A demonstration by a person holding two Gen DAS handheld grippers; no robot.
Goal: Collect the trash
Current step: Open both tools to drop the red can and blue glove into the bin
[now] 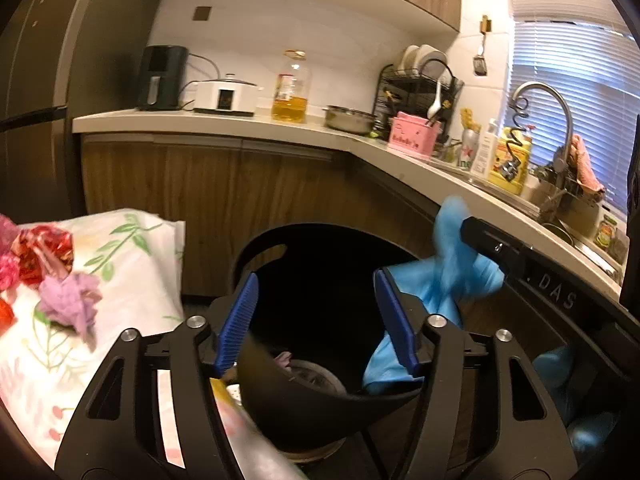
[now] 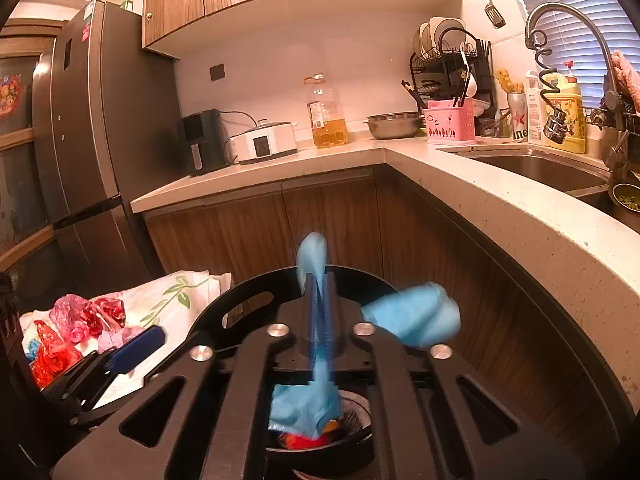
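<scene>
My right gripper [image 2: 320, 312] is shut on a crumpled blue plastic bag [image 2: 412, 316] and holds it above the open black bin [image 2: 224, 312]. The bag also shows in the left wrist view [image 1: 440, 280], hanging from the right gripper's black finger [image 1: 496, 248]. My left gripper [image 1: 316, 320] is open and empty, jaws wide apart over the bin's dark mouth [image 1: 312, 280]. Red, pink and purple wrappers [image 1: 52, 276] lie on a floral cloth [image 1: 120, 264] left of the bin; they also show in the right wrist view [image 2: 76, 328]. Trash shows at the bin's bottom [image 2: 304, 436].
An L-shaped counter [image 2: 440, 172] runs behind and to the right, over wood cabinets [image 1: 224, 196]. It carries an air fryer [image 2: 200, 140], cooker, oil bottle [image 2: 326, 114], steel bowl, pink caddy, dish rack and sink with tap [image 2: 568, 20]. A fridge [image 2: 80, 128] stands at left.
</scene>
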